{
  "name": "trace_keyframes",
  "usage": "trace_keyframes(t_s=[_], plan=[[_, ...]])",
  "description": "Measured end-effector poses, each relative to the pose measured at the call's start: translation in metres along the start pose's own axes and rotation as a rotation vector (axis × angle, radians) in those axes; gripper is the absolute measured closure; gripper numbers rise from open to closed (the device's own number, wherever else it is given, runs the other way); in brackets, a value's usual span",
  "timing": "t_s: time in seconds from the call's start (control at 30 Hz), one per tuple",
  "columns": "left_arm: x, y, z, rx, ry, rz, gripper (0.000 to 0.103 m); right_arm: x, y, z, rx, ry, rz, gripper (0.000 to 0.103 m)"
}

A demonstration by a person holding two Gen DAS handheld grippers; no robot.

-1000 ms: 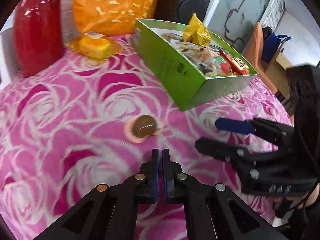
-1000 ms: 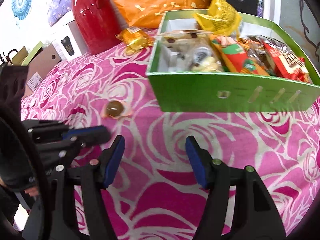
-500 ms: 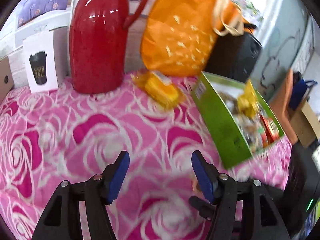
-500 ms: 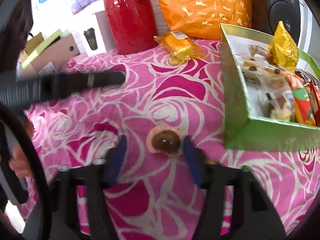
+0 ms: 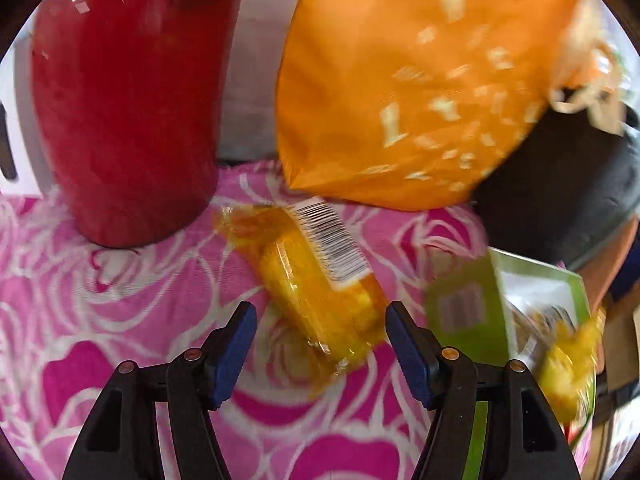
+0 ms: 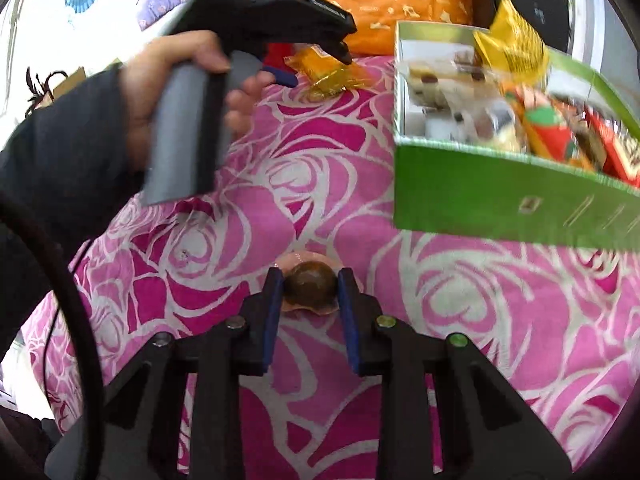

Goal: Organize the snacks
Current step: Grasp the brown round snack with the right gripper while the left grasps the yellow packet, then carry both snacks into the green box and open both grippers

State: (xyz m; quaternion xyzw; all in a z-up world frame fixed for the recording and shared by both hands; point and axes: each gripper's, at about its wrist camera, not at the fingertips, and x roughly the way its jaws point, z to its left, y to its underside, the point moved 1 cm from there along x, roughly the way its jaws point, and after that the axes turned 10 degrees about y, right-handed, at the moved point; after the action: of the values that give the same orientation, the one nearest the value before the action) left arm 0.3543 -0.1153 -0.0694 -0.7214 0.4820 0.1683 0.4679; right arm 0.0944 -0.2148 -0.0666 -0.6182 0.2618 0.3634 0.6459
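Observation:
A yellow wrapped snack [image 5: 320,292] with a barcode label lies on the pink rose tablecloth, just ahead of my left gripper [image 5: 320,334], which is open with the packet's near end between its fingers. The same yellow snack [image 6: 332,70] shows in the right wrist view under the left gripper [image 6: 316,62], held by a hand. My right gripper [image 6: 310,284] is shut on a round brown snack [image 6: 310,288] in a pale pink wrapper, still on the cloth. The green box [image 6: 500,196] at the right holds several packets.
A red jug [image 5: 124,100] and an orange bag [image 5: 412,80] stand close behind the yellow snack. A black speaker [image 5: 568,192] sits behind the green box [image 5: 464,312]. A dark sleeve [image 6: 60,152] fills the left of the right wrist view.
My left gripper opened and moved forward to the yellow snack near the jug. My right gripper moved left onto the brown snack and closed around it.

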Motion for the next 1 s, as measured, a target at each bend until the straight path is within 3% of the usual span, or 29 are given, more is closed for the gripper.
trace_keyframes(t_s=[0.03,0.13,0.27,0.4,0.6,0.7,1.0], plan=[[0.002,0.000,0.003,-0.004,0.016,-0.016,0.034,0.000,0.001,0.001,0.000,-0.001,-0.001,0.073],[-0.002,0.005,0.003,0.082,0.033,-0.018,0.051,0.003,-0.001,0.002,-0.008,-0.002,-0.005,0.073],[-0.015,0.014,0.004,0.154,0.027,0.009,0.058,0.003,-0.002,0.001,-0.002,-0.007,-0.009,0.073],[-0.036,0.028,0.003,0.191,0.047,0.029,0.060,0.001,-0.001,-0.001,0.009,-0.011,-0.014,0.073],[-0.097,0.059,-0.009,0.304,0.085,0.003,0.060,-0.017,0.001,0.001,0.012,-0.023,-0.044,0.073],[-0.133,0.068,-0.029,0.374,0.115,-0.023,0.060,-0.034,0.002,0.002,0.004,-0.028,-0.080,0.073],[-0.190,0.074,-0.110,0.520,0.217,-0.062,0.060,-0.096,-0.014,-0.023,0.034,0.028,-0.244,0.073]])
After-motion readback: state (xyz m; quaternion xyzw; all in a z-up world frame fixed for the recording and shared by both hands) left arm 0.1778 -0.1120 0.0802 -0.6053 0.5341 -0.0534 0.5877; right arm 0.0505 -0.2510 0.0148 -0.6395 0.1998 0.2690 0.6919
